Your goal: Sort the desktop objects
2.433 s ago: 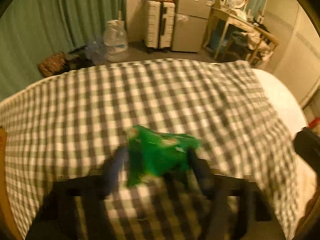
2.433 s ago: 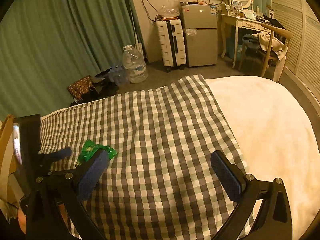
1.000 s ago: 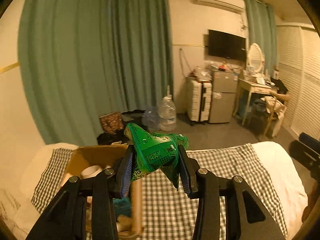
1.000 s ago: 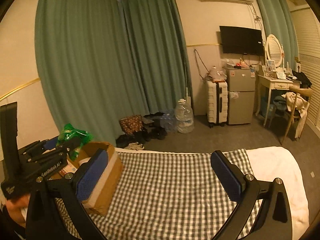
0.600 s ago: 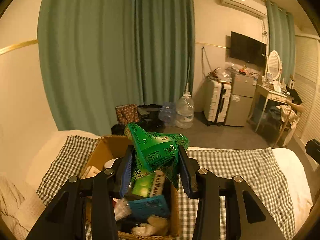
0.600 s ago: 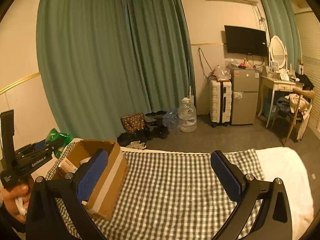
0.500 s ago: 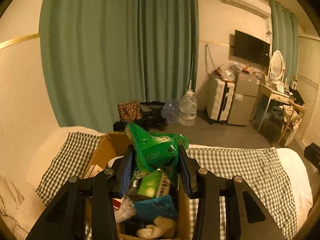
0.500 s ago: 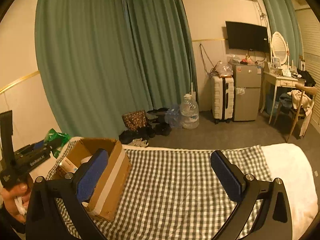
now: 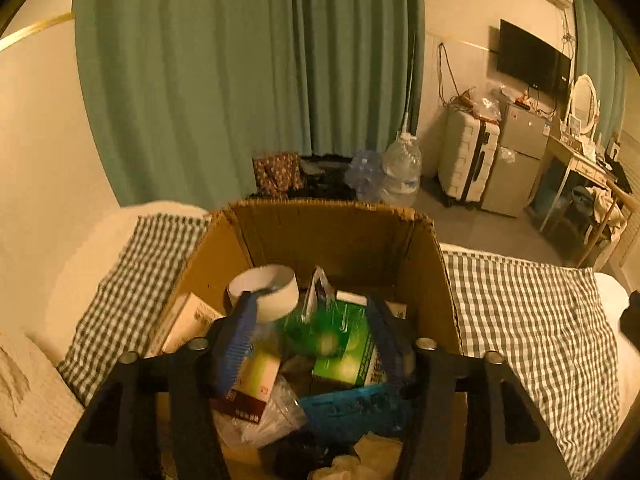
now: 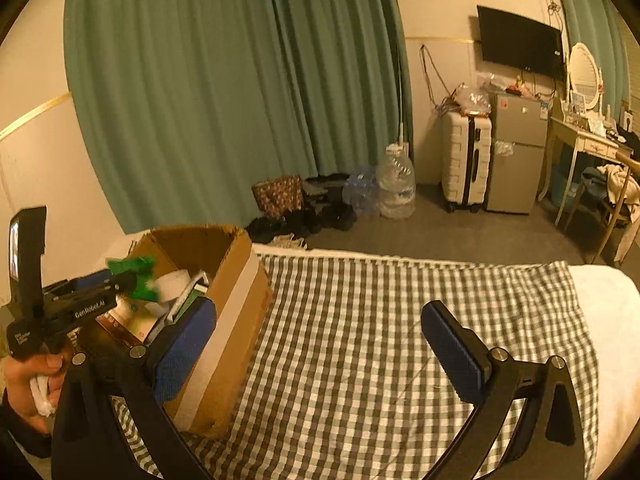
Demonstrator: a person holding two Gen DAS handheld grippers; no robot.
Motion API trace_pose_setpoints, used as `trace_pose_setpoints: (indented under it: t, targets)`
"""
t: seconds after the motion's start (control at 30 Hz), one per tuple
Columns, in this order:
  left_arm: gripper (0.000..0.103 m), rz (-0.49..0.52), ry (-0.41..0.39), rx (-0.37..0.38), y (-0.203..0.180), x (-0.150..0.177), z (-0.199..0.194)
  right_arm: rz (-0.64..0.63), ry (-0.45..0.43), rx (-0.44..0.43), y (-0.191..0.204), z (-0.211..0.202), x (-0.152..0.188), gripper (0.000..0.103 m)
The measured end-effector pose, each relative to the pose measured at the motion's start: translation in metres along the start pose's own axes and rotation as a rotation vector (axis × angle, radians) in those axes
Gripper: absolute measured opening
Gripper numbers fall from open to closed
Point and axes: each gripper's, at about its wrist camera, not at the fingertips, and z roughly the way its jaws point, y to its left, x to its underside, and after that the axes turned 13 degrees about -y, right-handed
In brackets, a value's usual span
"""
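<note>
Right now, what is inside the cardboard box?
In the box: tape roll, green packet, green carton, blue pack, clear wrappers. Lower layers are covered.

My bed [image 10: 608, 320] fills the lower frame; a checked cloth [image 10: 380, 320] covers it, box [image 10: 236, 300] at left.

Both views over cardboard box [image 9: 336, 236]

Ahead of me hung green curtains [image 10: 224, 92]. Patterned bag [image 10: 278, 196] sat on floor below them, big water jug [image 10: 396, 186] just beside dark clutter. White suitcase [image 10: 466, 160] stood against small fridge [image 10: 518, 152], TV [image 10: 520, 42] on wall above. Vanity desk [image 10: 584, 148] with oval mirror [image 10: 584, 70] at far right. Checked blanket [image 10: 380, 340] lay over bed.
</note>
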Motion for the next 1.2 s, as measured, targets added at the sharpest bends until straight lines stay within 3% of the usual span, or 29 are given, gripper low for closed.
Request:
trace_pose_setpoints:
  t: [0.17,0.23,0.33,0.47,0.53,0.63,0.77,0.9,1.2]
  targets:
    - [0.079,0.016,-0.029,0.004,-0.005,-0.003,-0.008,-0.029,0.026,-0.016,0.009,0.009,0.011,0.103]
    - [0.089,0.006,-0.030,-0.001,-0.006,-0.005,-0.011,-0.038,0.030,-0.019,0.010,0.008,0.010,0.103]
    - [0.091,-0.043,-0.015,0.041,-0.005,-0.007,-0.018,-0.053,0.014,-0.014,0.012,-0.001,0.005,0.103]
    - [0.097,0.007,-0.074,0.015,-0.019,-0.013,-0.038,-0.047,-0.016,-0.002,0.005,-0.017,-0.006,0.103]
    - [0.102,-0.011,-0.081,0.051,-0.024,-0.016,-0.048,-0.046,-0.029,0.006,0.001,-0.029,-0.012,0.103]
    - [0.103,-0.025,-0.105,0.075,-0.033,-0.021,-0.065,-0.055,-0.038,0.015,-0.006,-0.046,-0.020,0.103]
    - [0.103,0.006,-0.175,0.051,-0.055,-0.027,-0.094,-0.085,-0.083,0.039,-0.018,-0.077,-0.031,0.103]
    - [0.103,-0.014,-0.221,0.089,-0.074,-0.032,-0.124,-0.120,-0.105,0.060,-0.026,-0.105,-0.034,0.103]
    - [0.103,0.010,-0.246,0.103,-0.119,-0.028,-0.147,-0.089,-0.159,0.140,-0.068,-0.157,-0.044,0.103]
